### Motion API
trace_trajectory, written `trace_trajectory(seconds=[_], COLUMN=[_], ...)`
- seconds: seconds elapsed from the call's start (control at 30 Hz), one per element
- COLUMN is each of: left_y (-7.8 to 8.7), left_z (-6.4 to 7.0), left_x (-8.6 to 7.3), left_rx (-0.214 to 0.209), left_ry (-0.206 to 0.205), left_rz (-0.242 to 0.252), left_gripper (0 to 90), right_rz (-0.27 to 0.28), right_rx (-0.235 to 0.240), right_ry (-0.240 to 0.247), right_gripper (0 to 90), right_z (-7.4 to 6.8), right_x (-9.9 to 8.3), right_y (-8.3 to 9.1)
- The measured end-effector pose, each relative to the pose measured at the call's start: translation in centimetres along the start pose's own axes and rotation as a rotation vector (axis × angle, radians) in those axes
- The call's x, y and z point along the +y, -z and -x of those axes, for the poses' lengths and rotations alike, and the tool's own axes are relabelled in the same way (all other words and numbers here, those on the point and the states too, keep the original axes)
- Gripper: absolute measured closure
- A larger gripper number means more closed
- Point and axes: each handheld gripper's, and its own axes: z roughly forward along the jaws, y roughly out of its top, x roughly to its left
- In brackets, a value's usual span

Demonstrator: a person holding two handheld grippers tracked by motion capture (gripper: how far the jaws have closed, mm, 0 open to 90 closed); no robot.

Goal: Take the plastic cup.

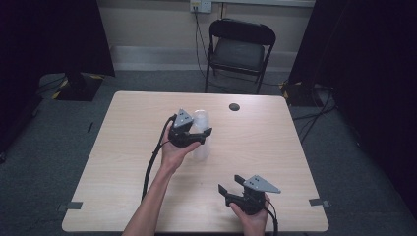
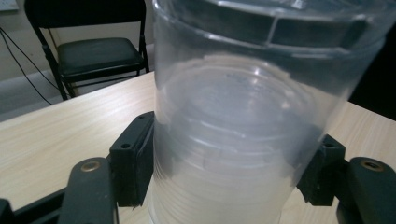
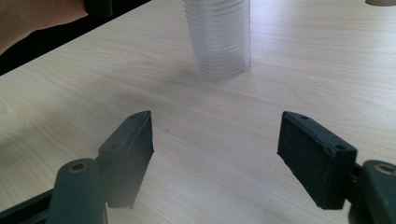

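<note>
A tall stack of clear plastic cups [image 1: 201,147] stands upright near the middle of the light wooden table [image 1: 123,128]. My left gripper [image 1: 202,133] is shut on the stack about halfway up, coming at it from the left. In the left gripper view the cups [image 2: 243,93] loom close and both pads [image 2: 135,161] press against their sides. My right gripper [image 1: 230,184] hovers open near the front right edge, nothing between its jaws. In the right gripper view the gripper [image 3: 224,149] points at the base of the cups [image 3: 220,42], well short of them.
A black folding chair [image 1: 239,46] stands beyond the table's far edge. A dark round grommet [image 1: 234,106] sits in the tabletop at the back. Grey tape marks [image 1: 74,205] lie near the front corners. Black curtains hang on both sides.
</note>
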Motion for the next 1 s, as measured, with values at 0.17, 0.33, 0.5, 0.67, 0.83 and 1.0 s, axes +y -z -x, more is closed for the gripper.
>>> trace_trajectory(seconds=[0.17,0.33,0.5,0.67,0.83,1.0], left_y=[0.1,0.2,0.7,1.0,1.2,1.9], left_z=[0.0,0.0,0.0,0.3,-0.1,-0.6], left_x=[0.4,0.5,0.8,1.2,1.6,2.0], left_rx=[0.005,0.001,0.008,0.025,0.015,-0.007], left_ry=[-0.008,-0.003,-0.010,-0.028,-0.001,0.031], left_rz=[0.013,0.030,0.066,0.093,0.106,0.137], left_gripper=[32.9,33.7,33.9,34.3,34.9,35.8], right_rz=[0.012,0.021,0.020,0.014,0.020,0.017], right_rx=[-0.002,-0.005,-0.003,-0.002,0.003,0.005], right_ry=[0.001,0.003,0.001,-0.001,0.001,0.002], right_gripper=[26.3,26.3,26.3,26.3,26.0,25.6], right_z=[0.0,0.1,0.0,0.1,0.1,0.0], right_x=[0.0,0.0,0.0,0.0,0.0,0.1], right_y=[0.0,0.1,0.1,0.1,0.1,0.0])
